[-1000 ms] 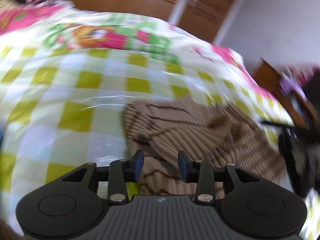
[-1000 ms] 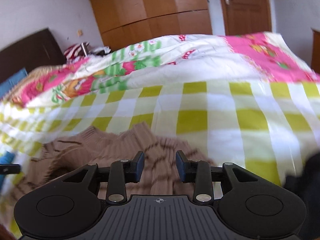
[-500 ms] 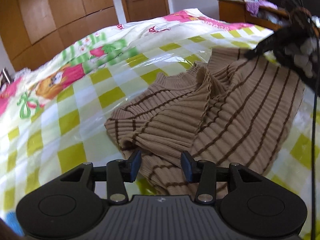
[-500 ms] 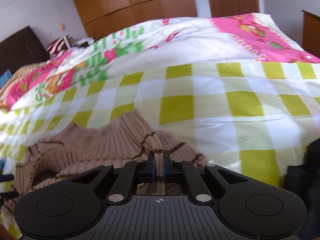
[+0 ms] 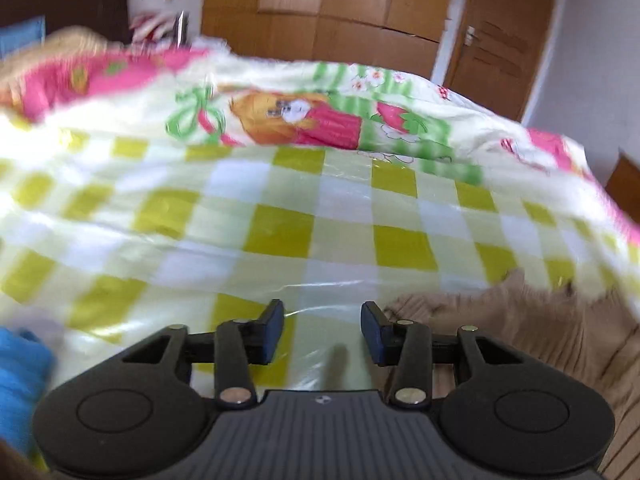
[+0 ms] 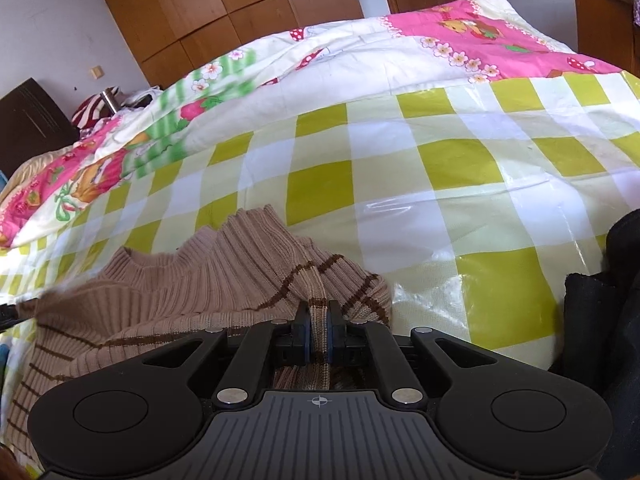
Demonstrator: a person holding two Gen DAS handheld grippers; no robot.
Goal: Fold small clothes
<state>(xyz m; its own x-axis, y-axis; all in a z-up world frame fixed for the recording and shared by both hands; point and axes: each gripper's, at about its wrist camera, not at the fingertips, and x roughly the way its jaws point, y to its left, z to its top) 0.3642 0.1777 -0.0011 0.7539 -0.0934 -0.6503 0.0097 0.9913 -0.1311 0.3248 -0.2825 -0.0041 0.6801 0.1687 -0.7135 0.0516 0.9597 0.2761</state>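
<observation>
A tan ribbed sweater with brown stripes [image 6: 168,304] lies crumpled on the yellow-and-white checked plastic sheet [image 6: 460,184] over the bed. My right gripper [image 6: 318,334] is shut on a fold of the sweater and holds it pinched between the pads. In the left wrist view the sweater [image 5: 560,332] lies at the lower right. My left gripper [image 5: 322,330] is open and empty over the checked sheet [image 5: 280,236], just left of the sweater's edge. That view is motion-blurred.
A pink, green and white cartoon quilt [image 6: 440,40] covers the far bed. Wooden wardrobes and a door [image 5: 496,52] stand behind. Dark clothing [image 6: 612,300] lies at the right. Something blue [image 5: 20,372] lies at the left wrist view's lower left.
My right gripper has closed on a fold of the sweater and stays shut on it. My left gripper has swung left off the sweater and now faces the checked sheet, still open.
</observation>
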